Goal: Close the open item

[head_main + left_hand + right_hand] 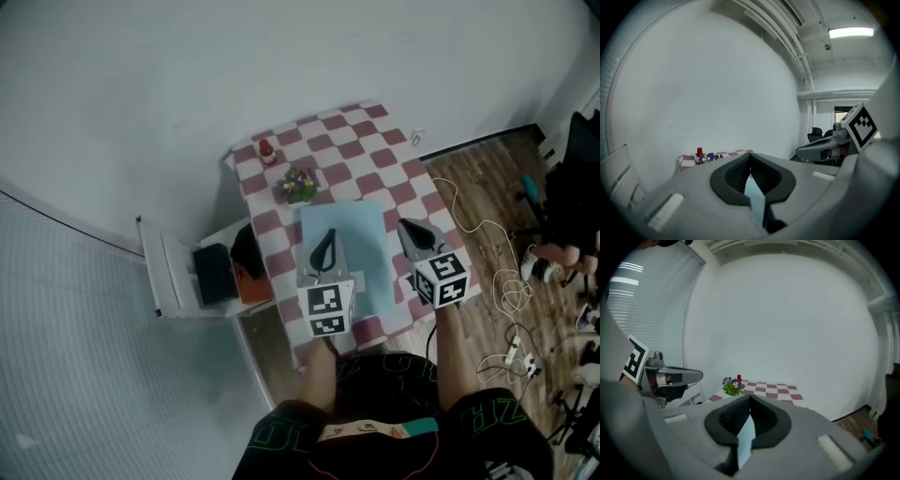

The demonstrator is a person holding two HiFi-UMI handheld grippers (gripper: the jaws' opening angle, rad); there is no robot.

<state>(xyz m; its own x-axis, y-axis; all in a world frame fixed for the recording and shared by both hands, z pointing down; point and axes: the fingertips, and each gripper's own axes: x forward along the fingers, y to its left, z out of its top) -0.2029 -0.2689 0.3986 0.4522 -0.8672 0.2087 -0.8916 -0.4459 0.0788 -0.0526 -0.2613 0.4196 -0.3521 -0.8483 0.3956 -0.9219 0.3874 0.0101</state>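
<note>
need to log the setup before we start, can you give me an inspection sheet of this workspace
surface: table under a checked cloth, light blue mat in the middle
job's things: no clearly open item on the table; a white stand to its left holds a black thing, too small to tell
clutter: red bottle and small flower pot at the far end
grippers: left gripper and right gripper above the mat, fingers shut, nothing held
cables: white cables and a power strip on the wooden floor, right of the table
surroundings: white wall, blinds on the left, black chair on the right
</note>
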